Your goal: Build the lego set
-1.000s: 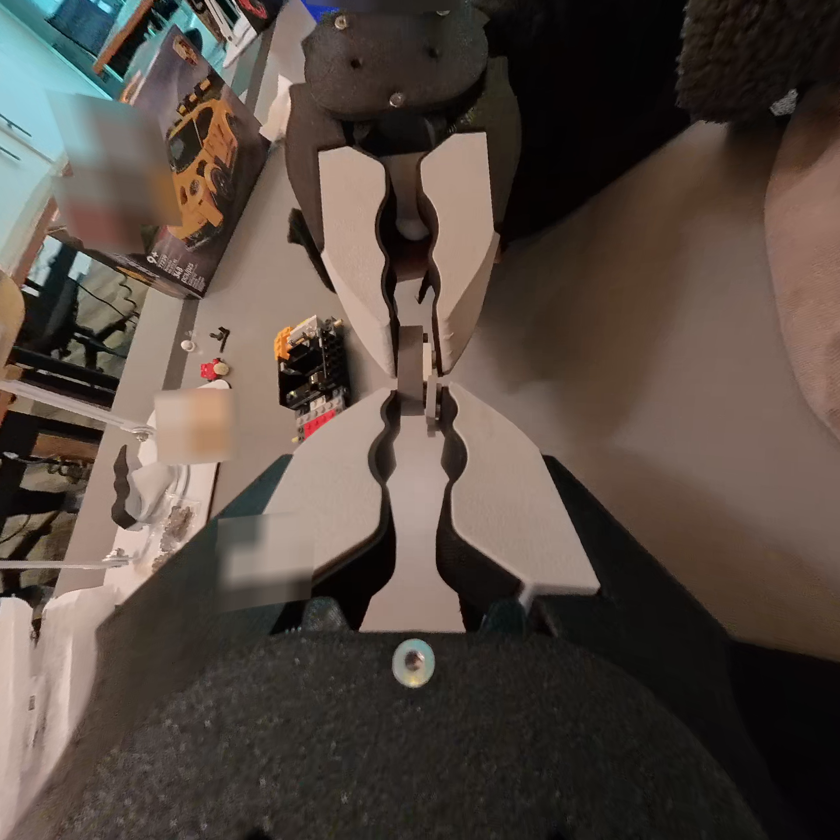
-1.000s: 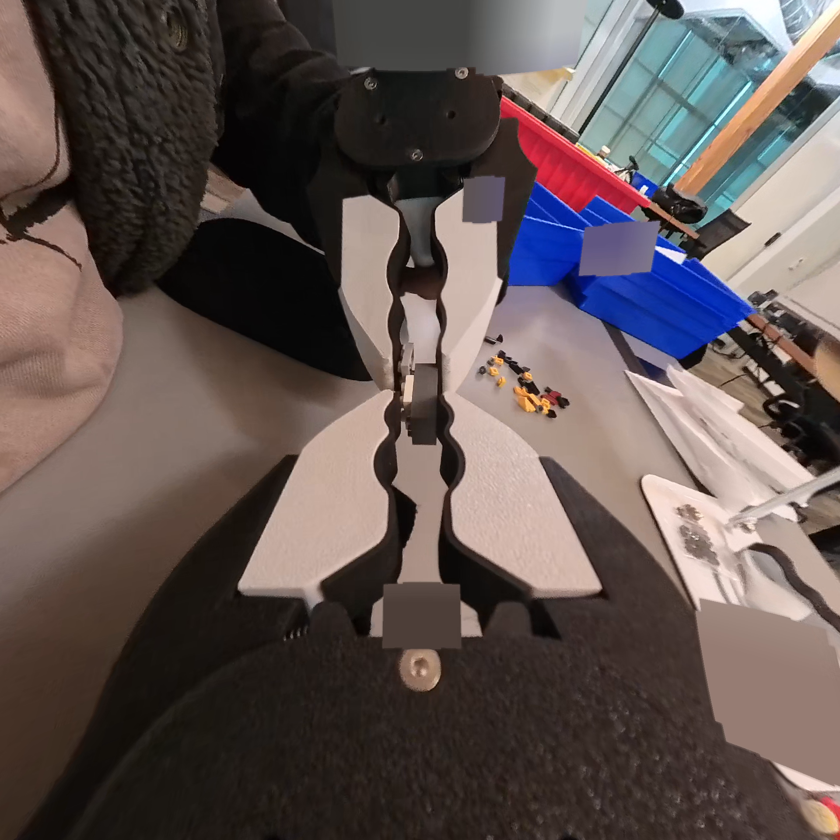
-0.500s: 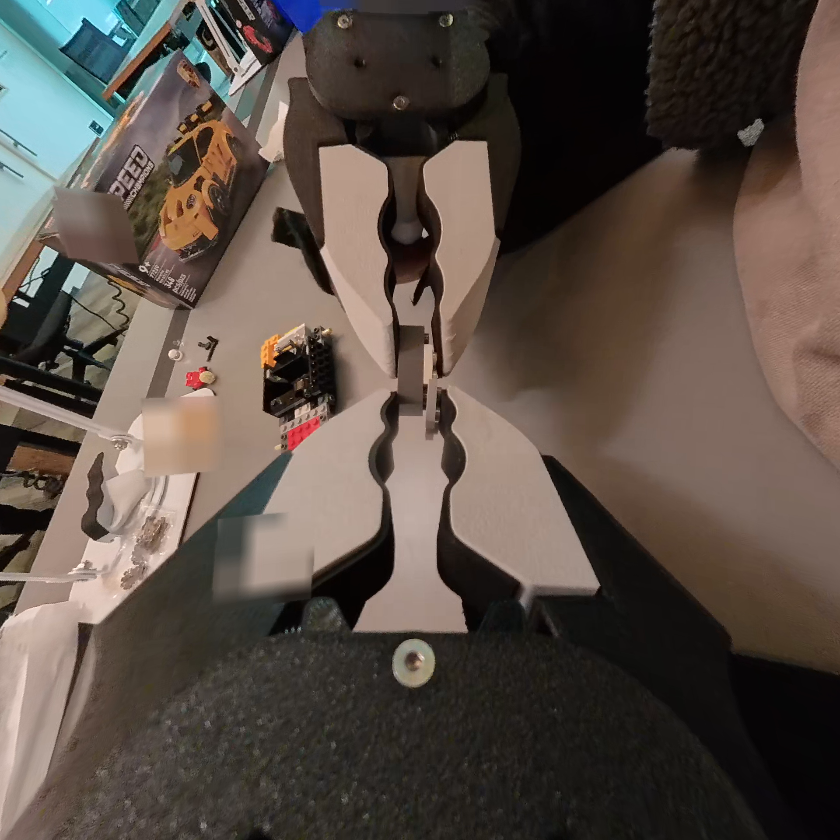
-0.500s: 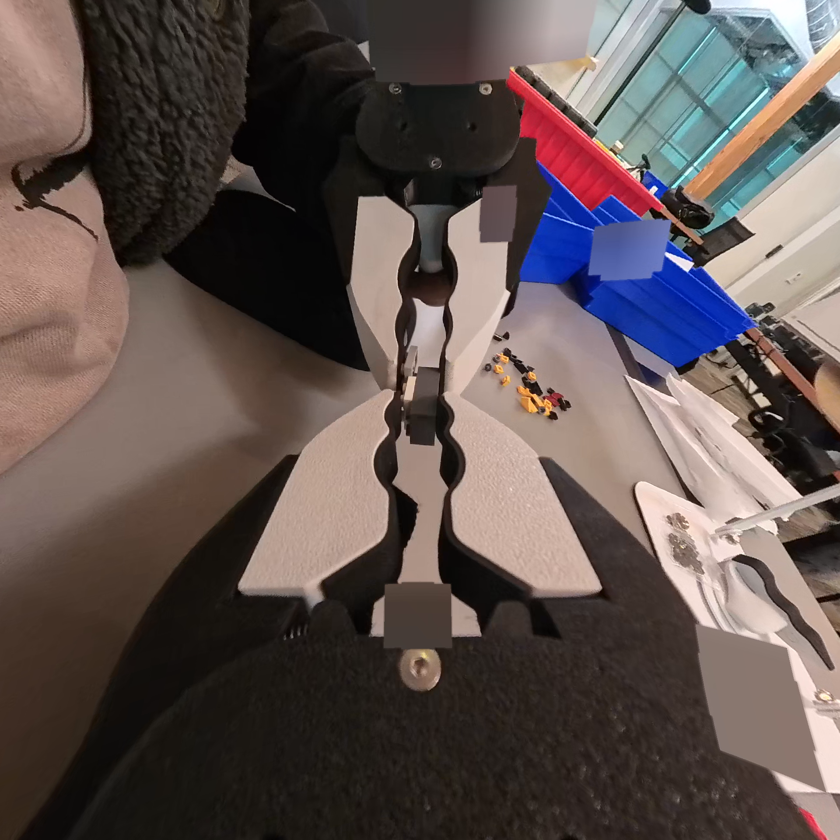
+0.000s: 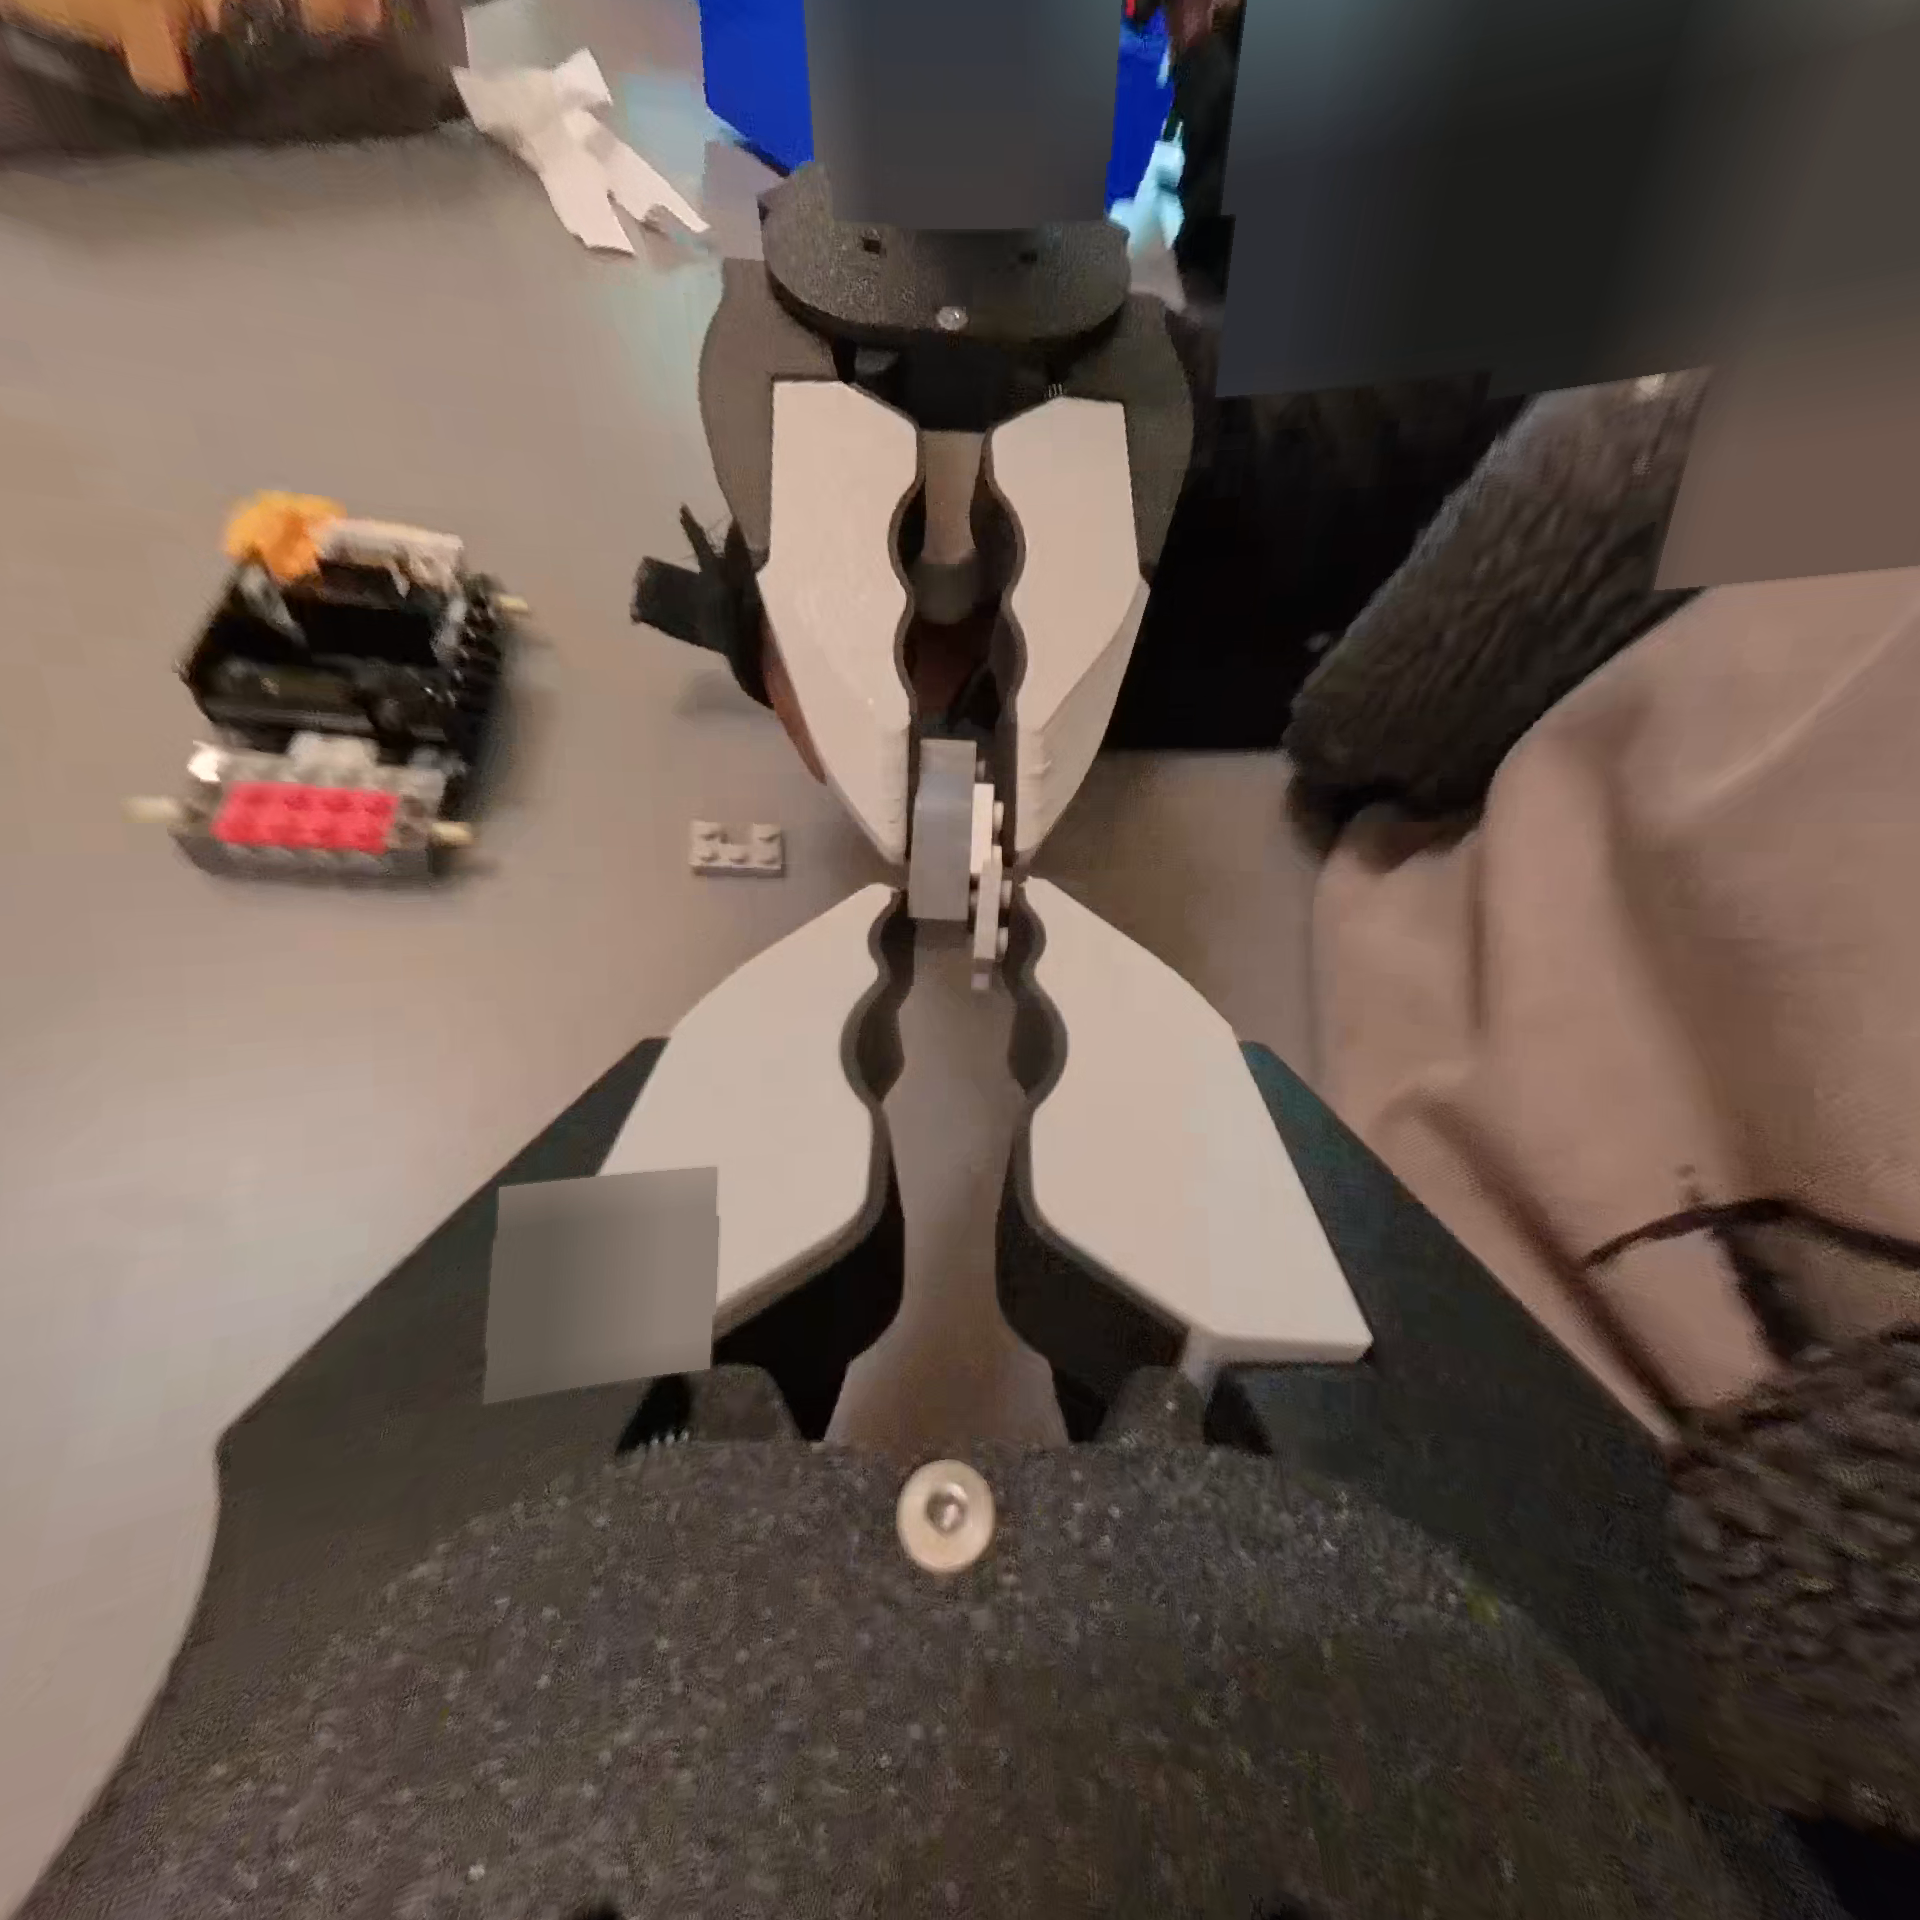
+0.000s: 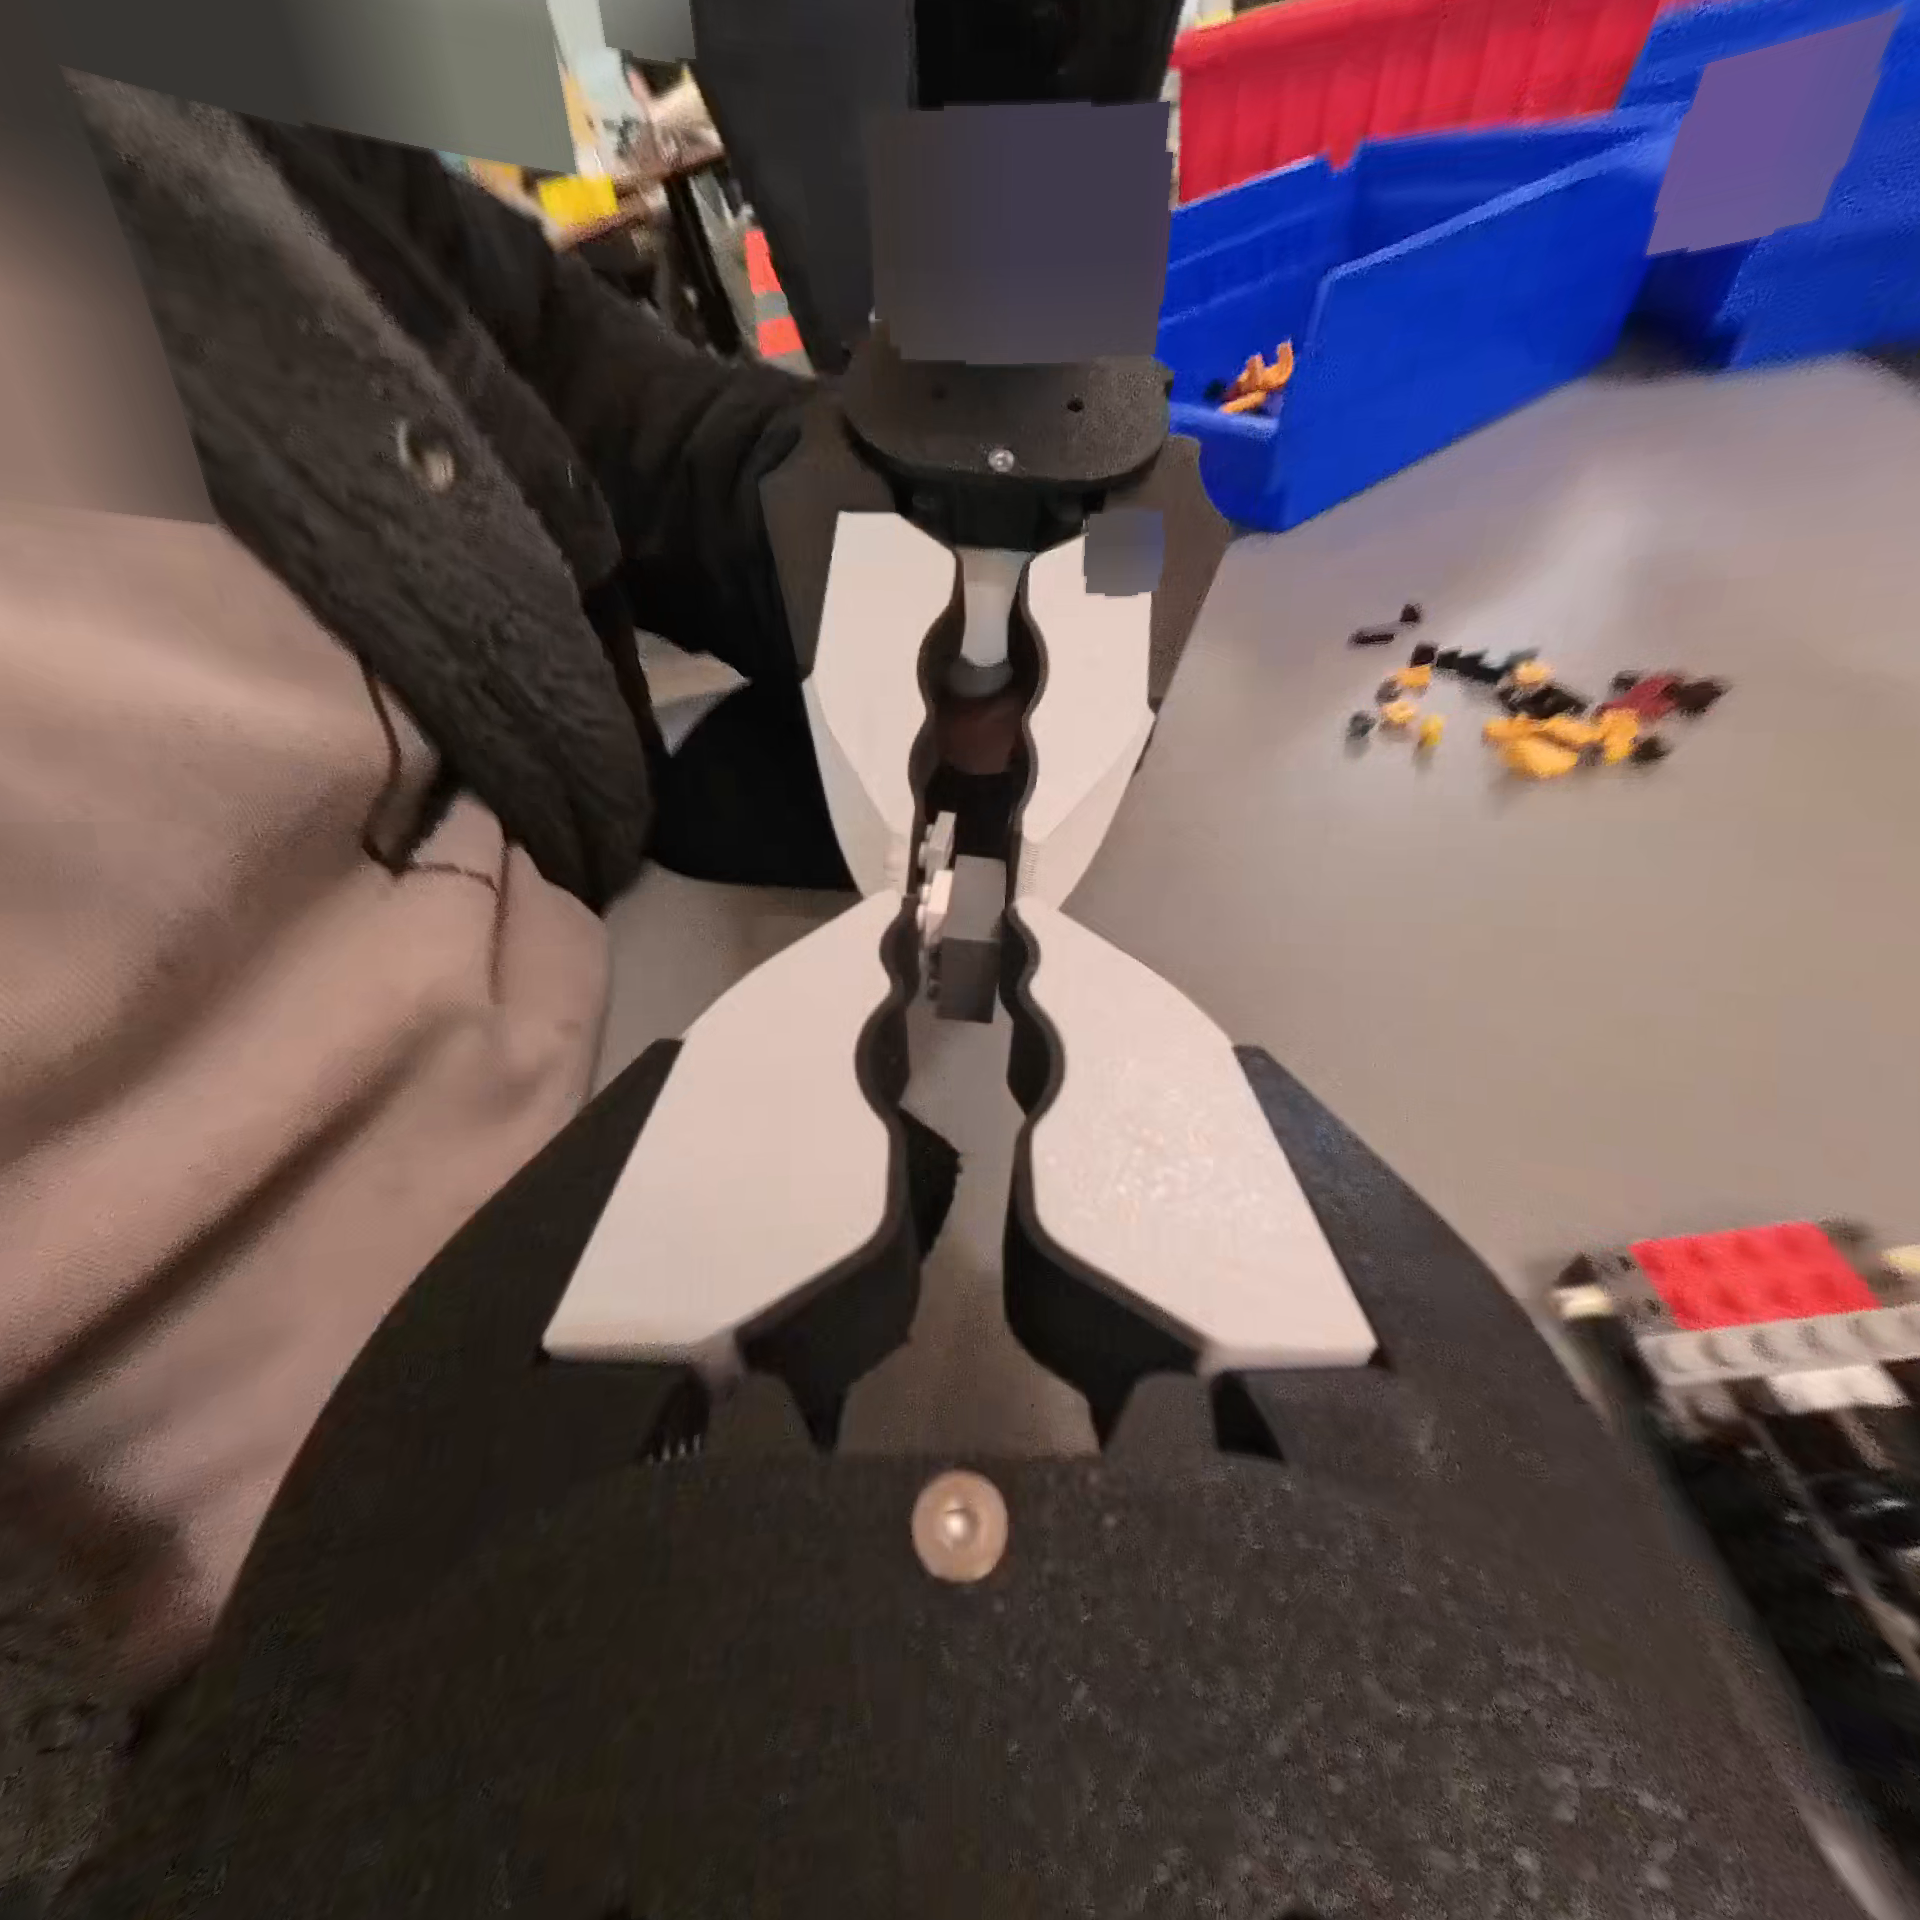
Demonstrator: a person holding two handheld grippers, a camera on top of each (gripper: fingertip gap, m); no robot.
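The left gripper and right gripper meet tip to tip, both pinching one small grey brick piece between them. The half-built model lies on the surface, left of the left gripper.

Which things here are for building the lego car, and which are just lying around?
For the job:
- grey brick pieces pinched between both grippers
- half-built car
- small grey plate
- loose orange and black pieces

Just lying about:
- blue bins
- red bin
- crumpled white paper
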